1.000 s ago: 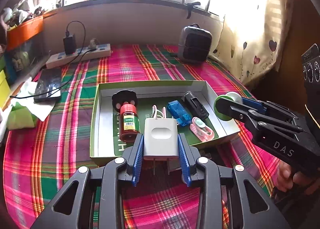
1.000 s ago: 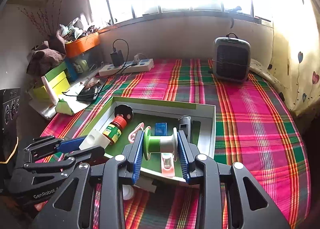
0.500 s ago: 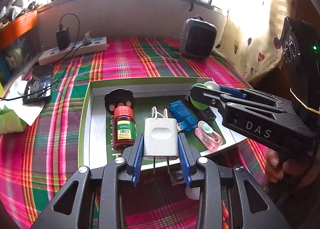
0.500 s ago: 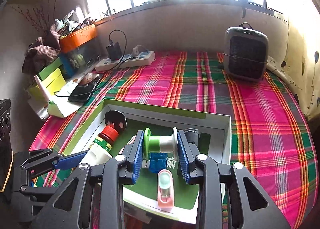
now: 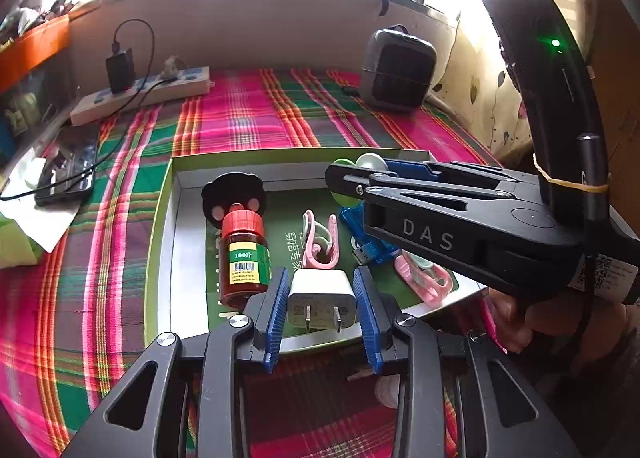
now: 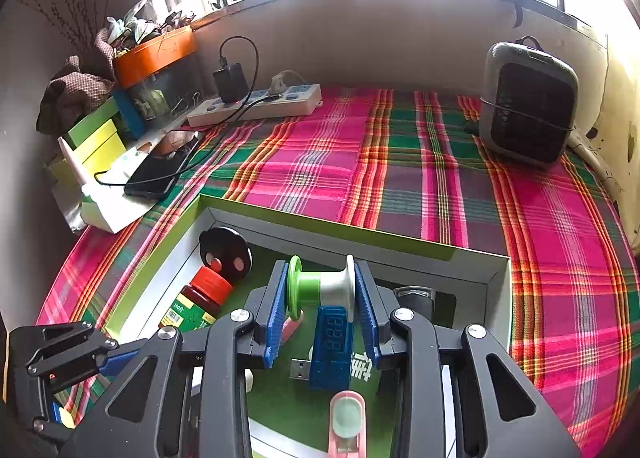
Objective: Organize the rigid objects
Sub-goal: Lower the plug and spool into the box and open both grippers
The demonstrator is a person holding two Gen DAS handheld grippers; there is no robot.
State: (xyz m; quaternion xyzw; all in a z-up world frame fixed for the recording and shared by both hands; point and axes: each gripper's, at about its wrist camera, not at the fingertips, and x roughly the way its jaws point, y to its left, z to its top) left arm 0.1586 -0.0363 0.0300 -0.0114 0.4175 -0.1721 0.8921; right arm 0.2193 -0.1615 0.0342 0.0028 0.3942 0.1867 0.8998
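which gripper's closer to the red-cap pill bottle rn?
Left. The left gripper sits just beside the pill bottle, with the white charger between its fingers. The right gripper, clamping the spool, is farther across the tray.

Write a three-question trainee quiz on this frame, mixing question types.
1. True or false: the left claw is clamped on the white charger.
2. What does the right claw hold: A) red-capped bottle, B) green and white spool, C) blue USB meter?
3. Fill in: the spool hangs over the ___ box.

Key: 1 false, the pads stand apart from it; 2 B; 3 green-rimmed.
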